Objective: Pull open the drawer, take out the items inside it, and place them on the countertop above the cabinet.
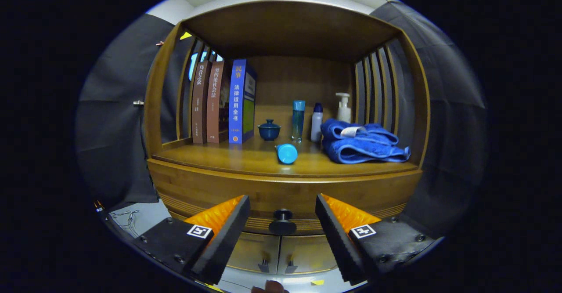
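Gripper (282, 214) spread around drawer knob (282, 222); drawer (263, 205) seemingly closed

blue towel (360, 142), dark knob (282, 222), brown wooden cabinet (281, 187)

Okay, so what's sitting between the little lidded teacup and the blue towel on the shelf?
In the gripper view, two upright bottles: a teal one and a white one. The open gripper flanks the drawer knob.

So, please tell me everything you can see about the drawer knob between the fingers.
The drawer knob is dark and round, with a narrow neck and a wider cap that looks smooth. It sticks out from the front of the wooden drawer, which appears closed, below the countertop. It sits between the fingers of the open gripper; neither finger touches it.
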`<state>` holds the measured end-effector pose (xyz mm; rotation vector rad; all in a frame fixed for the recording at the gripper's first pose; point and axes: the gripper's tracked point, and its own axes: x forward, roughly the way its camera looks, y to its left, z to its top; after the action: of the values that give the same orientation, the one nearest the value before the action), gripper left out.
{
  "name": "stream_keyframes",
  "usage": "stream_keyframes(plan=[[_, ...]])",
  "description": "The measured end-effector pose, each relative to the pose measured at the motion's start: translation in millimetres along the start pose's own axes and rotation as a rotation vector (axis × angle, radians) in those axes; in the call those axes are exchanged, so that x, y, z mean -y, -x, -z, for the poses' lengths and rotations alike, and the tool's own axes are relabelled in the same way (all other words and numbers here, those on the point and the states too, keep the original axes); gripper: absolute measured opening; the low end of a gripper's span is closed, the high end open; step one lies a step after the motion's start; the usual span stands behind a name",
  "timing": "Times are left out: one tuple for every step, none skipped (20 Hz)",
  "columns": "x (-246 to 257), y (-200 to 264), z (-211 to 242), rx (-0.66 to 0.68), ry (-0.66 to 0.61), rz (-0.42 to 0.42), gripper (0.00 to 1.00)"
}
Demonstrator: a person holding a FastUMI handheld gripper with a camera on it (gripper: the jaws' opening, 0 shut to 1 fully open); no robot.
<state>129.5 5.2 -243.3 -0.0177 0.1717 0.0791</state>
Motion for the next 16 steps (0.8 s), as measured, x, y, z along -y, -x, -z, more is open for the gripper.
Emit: stream_keyframes(plan=[[3,8,-13,0.018,0.006,0.003,0.99],[10,18,-29,0.036,0.012,0.009,0.99],[13,27,-45,0.053,0.014,0.014,0.99],[18,36,-61,0.066,0.018,0.025,0.99],[24,44,-78,0.08,0.021,0.038,0.99],[28,54,-93,0.092,0.026,0.05,0.99],[31,62,-107,0.102,0.027,0.057,0.98],[33,69,-121,0.114,0.025,0.061,0.99],[37,76,-133,0.115,0.022,0.069,0.98],[41,84,-143,0.117,0.017,0.078,0.98],[45,92,-153,0.118,0.012,0.089,0.98],[49,99,-163,0.121,0.018,0.106,0.98],[55,107,-173,0.129,0.026,0.121,0.98],[57,114,-183,0.139,0.032,0.13,0.98],[59,122,-192,0.149,0.032,0.139,0.98],[61,130,-200,0.153,0.03,0.141,0.98]])
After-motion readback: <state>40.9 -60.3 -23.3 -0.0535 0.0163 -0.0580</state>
